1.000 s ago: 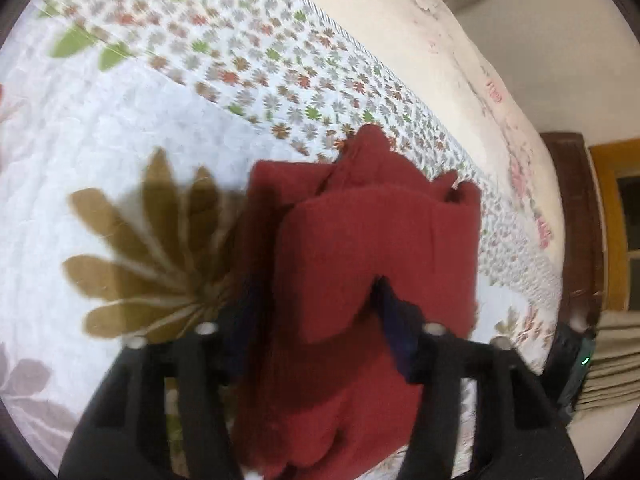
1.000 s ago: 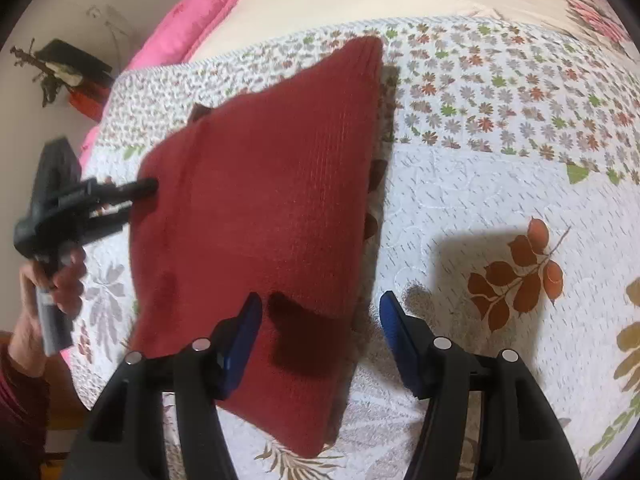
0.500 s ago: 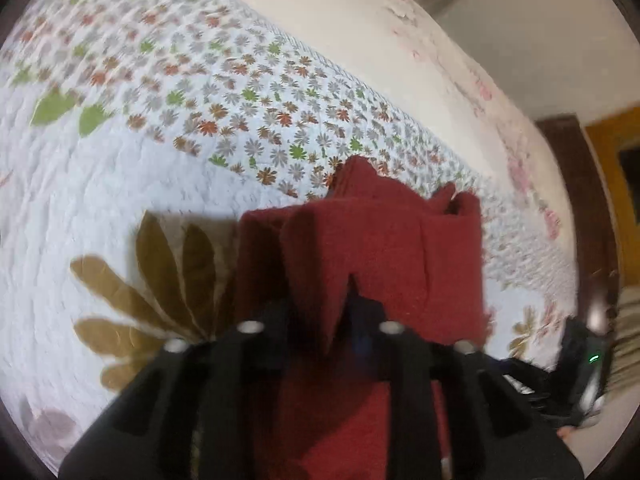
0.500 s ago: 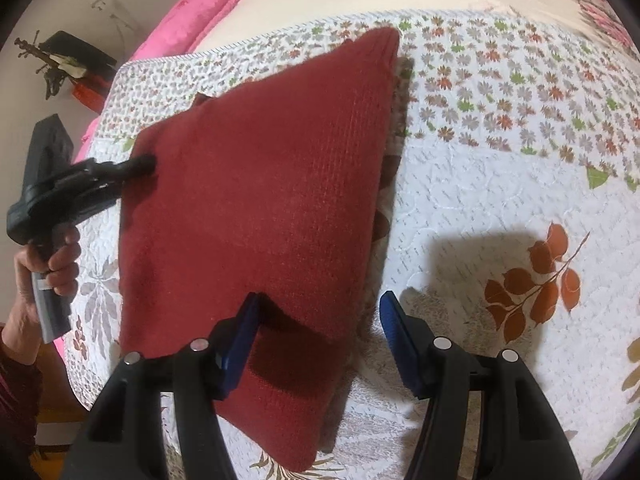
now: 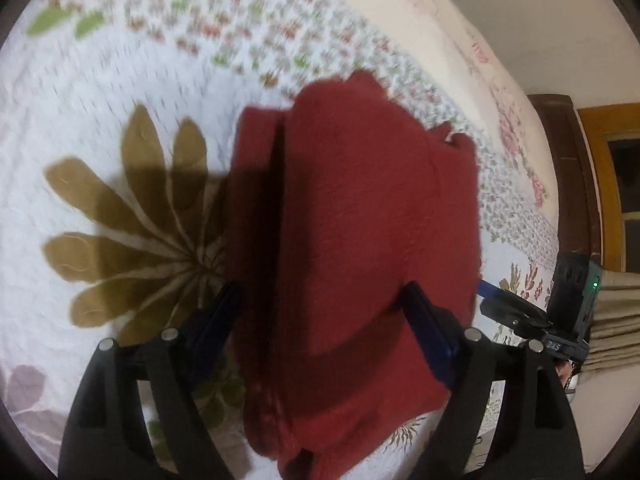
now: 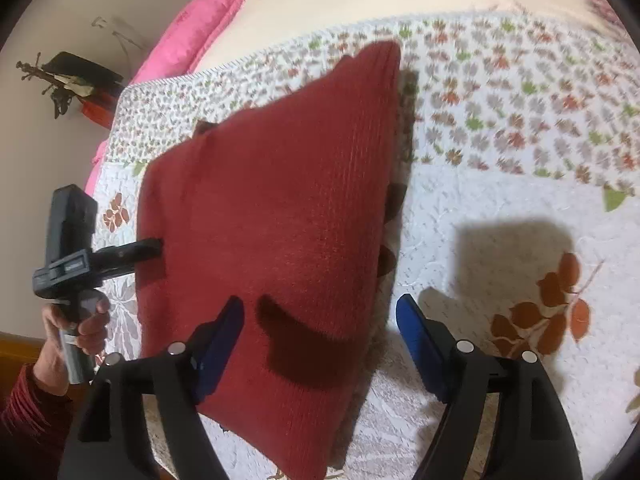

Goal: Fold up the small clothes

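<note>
Bed with floral quilt (image 6: 500,208), cream sheet (image 6: 320,4) beyond, pink pillow (image 6: 200,32) near the wall, dark wooden headboard (image 5: 576,184), yellow-framed window (image 5: 616,200), beige curtain (image 5: 612,320), off-white walls (image 5: 560,28), strong overhead light casting hard shadows

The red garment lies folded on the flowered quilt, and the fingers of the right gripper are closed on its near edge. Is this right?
Not quite. The right gripper is not closed: its fingers stand wide apart, and the near edge of the red garment lies ungripped between them, as the right wrist view shows. The garment does lie folded on the flowered quilt.
</note>
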Motion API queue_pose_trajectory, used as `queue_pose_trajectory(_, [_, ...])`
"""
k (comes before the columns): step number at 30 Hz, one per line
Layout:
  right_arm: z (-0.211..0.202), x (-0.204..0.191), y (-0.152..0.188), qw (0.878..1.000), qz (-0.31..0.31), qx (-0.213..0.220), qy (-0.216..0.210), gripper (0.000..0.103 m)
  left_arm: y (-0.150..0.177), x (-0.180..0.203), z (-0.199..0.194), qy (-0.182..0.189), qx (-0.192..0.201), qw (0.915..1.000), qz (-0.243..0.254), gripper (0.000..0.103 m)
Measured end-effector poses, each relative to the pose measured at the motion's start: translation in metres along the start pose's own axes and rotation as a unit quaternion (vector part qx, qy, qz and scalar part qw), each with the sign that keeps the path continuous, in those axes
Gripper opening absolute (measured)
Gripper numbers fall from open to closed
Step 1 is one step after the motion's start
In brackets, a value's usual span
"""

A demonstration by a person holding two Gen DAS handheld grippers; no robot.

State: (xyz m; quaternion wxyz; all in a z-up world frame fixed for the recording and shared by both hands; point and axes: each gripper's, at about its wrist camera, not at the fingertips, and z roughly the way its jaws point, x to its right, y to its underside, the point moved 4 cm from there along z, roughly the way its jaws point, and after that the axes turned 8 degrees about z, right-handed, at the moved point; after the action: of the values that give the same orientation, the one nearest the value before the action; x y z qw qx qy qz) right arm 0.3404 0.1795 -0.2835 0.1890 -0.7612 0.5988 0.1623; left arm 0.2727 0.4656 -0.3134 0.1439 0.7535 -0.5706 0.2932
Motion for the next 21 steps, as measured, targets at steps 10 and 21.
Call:
queue_pose_trajectory(10, [0.036, 0.003, -0.003, 0.998, 0.037, -0.027, -0.043, 0.073, -0.004, 0.017, 0.024, 0.041, -0.016, 0.9989, 0.015, 0.062])
queue_pose_trajectory(21, [-0.026, 0.002, 0.026, 0.994, 0.026, 0.008, -0.103, 0.038, 0.022, 0.066, 0.003, 0.077, 0.017, 0.9961, 0.040, 0.034])
